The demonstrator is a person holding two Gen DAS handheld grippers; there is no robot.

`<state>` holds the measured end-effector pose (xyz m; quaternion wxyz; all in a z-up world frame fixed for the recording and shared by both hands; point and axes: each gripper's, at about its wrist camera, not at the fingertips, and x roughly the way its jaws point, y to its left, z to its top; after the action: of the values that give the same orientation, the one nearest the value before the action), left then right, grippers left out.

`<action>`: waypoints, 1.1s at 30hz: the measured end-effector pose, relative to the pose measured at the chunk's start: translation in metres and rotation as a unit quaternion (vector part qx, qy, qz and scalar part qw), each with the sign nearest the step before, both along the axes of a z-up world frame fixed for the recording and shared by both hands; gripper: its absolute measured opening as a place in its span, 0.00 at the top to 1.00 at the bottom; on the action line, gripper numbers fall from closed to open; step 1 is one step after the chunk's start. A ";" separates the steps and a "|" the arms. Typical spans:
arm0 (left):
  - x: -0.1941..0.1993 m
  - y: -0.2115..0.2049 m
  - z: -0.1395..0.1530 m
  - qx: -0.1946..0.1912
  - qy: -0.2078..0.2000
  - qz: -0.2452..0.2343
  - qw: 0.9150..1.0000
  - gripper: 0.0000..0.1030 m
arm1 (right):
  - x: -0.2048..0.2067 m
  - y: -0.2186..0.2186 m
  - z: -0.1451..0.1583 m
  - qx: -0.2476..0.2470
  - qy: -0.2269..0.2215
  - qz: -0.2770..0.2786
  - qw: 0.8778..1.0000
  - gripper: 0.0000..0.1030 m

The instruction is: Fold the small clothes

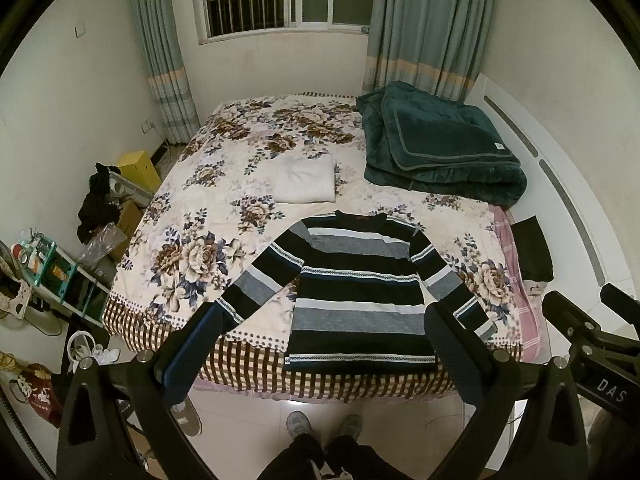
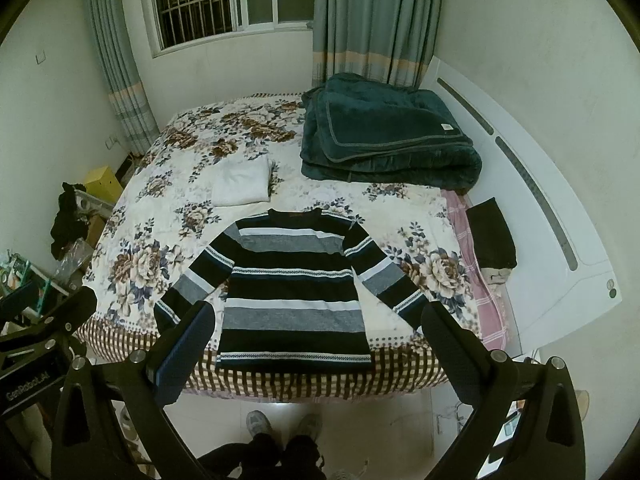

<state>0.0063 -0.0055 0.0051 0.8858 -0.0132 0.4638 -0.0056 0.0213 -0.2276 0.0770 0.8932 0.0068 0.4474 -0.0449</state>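
The striped sweater (image 1: 360,296) lies flat and face up on the near edge of the bed (image 1: 224,184), sleeves angled out and down, hem toward me. My left tongs (image 1: 324,344) and right tongs (image 2: 316,340) both hang above it, spread wide and holding nothing. I'd judge the first fold is a sleeve. I should bring one pair of tongs down on a cuff, pinch only that layer, and carry it across the chest, keeping the body square on the floral cover.

one striped sweater (image 1: 360,292), one white folded cloth (image 1: 306,179), perhaps one blanket (image 1: 440,144)
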 end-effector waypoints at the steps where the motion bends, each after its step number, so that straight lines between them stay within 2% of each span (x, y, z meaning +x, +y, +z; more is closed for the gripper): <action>1: 0.000 0.000 0.000 0.000 0.000 0.000 1.000 0.00 | 0.000 0.000 0.000 0.000 0.000 0.000 1.000 0.00; 16: 0.013 -0.010 0.012 0.004 -0.004 0.001 1.000 0.00 | 0.000 -0.002 0.002 0.000 -0.001 0.000 1.000 0.00; 17: 0.015 -0.012 0.015 0.005 -0.004 0.002 1.000 0.00 | 0.000 -0.002 0.002 -0.001 -0.001 0.000 1.000 0.00; 18: 0.024 -0.018 0.030 0.004 -0.005 0.001 1.000 0.00 | 0.000 -0.002 0.003 -0.001 -0.001 0.001 1.000 0.00; 20: 0.028 -0.021 0.033 0.005 -0.006 0.002 1.000 0.00 | 0.000 -0.003 0.003 0.000 -0.001 0.000 1.000 0.00; 33: 0.026 -0.021 0.032 0.005 -0.008 0.001 1.000 0.00 | 0.000 -0.004 0.002 -0.001 -0.003 0.000 1.000 0.00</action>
<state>0.0321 -0.0261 0.0373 0.8894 -0.0091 0.4571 -0.0027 0.0218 -0.2312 0.0795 0.8945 0.0059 0.4447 -0.0459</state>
